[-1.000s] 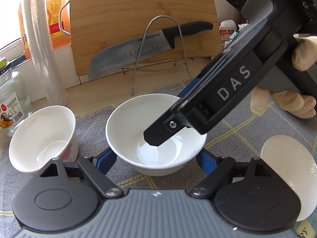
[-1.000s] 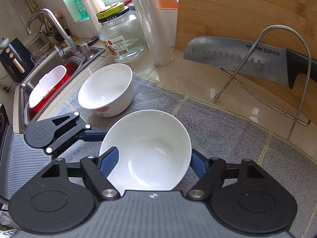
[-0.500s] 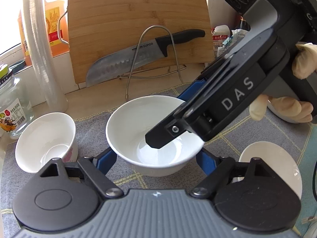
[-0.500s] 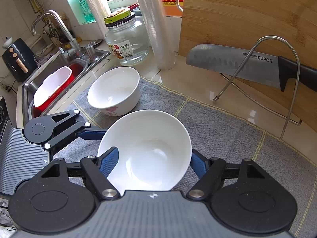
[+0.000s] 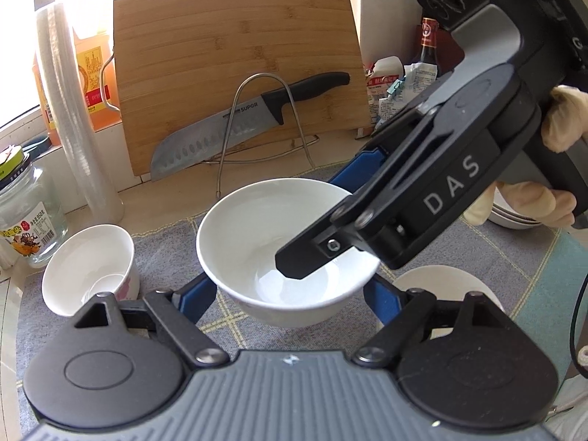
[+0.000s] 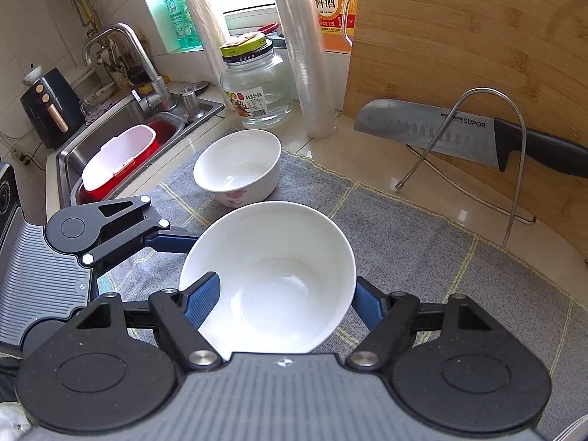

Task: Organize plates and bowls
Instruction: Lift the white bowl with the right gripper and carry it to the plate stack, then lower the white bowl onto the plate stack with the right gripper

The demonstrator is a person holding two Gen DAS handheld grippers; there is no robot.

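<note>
A plain white bowl [image 5: 279,242] is held between both grippers above the grey cloth. My left gripper [image 5: 290,294] is shut on its sides, blue pads pressed on its outer wall. My right gripper [image 6: 275,297] is also shut on this bowl [image 6: 272,272], one finger [image 6: 202,294] showing inside the rim; its body crosses the left wrist view over the bowl [image 5: 422,198]. A second white bowl with a pink flower print [image 6: 239,167] stands on the cloth to the left, and shows in the left wrist view [image 5: 90,268]. A white plate [image 5: 441,286] lies at the right.
A bamboo cutting board [image 5: 235,73] with a knife [image 5: 235,128] on a wire stand [image 5: 257,125] leans at the back. A glass jar [image 6: 257,84], a cling-film roll [image 6: 305,47] and an oil bottle stand behind. The sink [image 6: 121,139] is at the left. Stacked dishes [image 5: 514,213] sit at the far right.
Both grippers have risen and drawn back with the bowl between them. The flower-print bowl, the board and the knife look further away and more of the counter shows.
</note>
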